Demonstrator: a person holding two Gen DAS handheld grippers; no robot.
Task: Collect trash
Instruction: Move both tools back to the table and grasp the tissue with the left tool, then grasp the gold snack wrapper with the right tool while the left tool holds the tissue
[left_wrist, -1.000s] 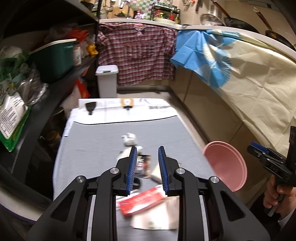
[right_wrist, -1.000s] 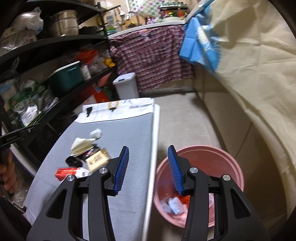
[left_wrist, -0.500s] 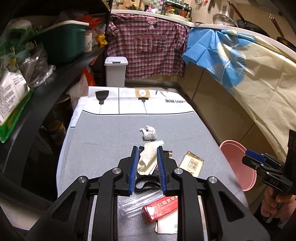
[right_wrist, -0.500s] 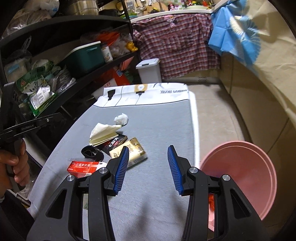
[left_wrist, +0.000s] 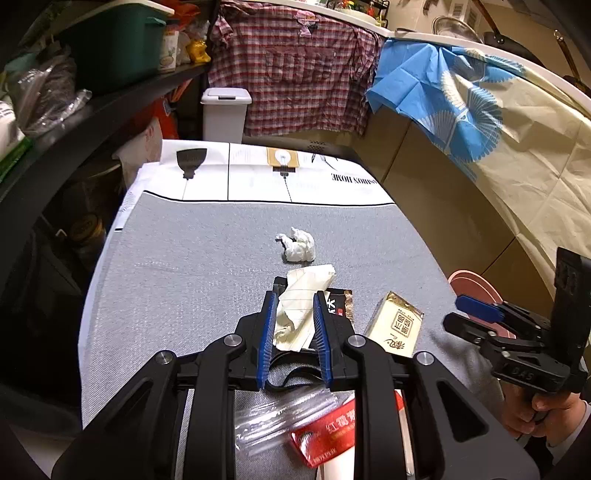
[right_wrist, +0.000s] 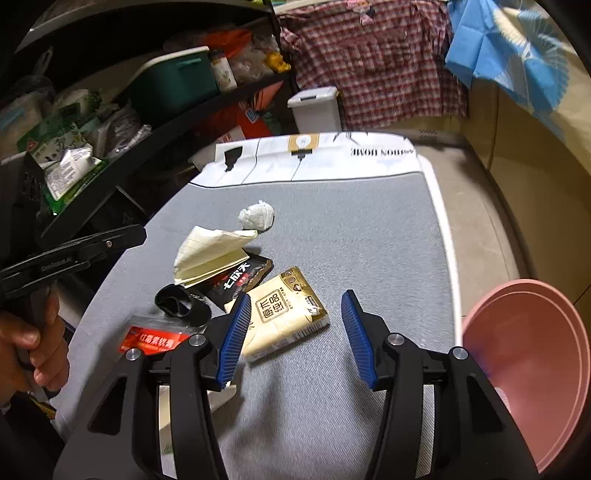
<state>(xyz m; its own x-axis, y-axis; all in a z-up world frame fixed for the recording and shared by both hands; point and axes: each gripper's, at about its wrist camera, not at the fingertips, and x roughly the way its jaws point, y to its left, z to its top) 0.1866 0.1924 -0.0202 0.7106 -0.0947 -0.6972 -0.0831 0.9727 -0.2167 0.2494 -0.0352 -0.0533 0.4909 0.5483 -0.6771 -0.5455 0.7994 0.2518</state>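
Trash lies in a pile on the grey table (left_wrist: 177, 266). My left gripper (left_wrist: 294, 299) hovers over a folded lined paper (left_wrist: 299, 306), which shows between its narrow open jaws without being pressed. The right wrist view has that gripper (right_wrist: 136, 236) still left of and above the paper (right_wrist: 210, 251). My right gripper (right_wrist: 295, 299) is opening, with a beige tissue pack (right_wrist: 284, 314) lying loose between its jaws, nearer the left one. Around these lie a crumpled tissue (right_wrist: 257, 216), a black wrapper (right_wrist: 240, 280), a black band (right_wrist: 181, 304) and a red packet (right_wrist: 155, 341).
A pink bucket (right_wrist: 535, 369) stands on the floor beside the table's right edge. Dark shelves (left_wrist: 74, 122) crowded with bags and a green box run along the left. A white lidded bin (left_wrist: 225, 114) stands beyond the table's far end, under a checked shirt.
Both grippers have come down and forward onto the trash pile. The right one swung left from over the pink bucket to the table, and its jaws have widened.
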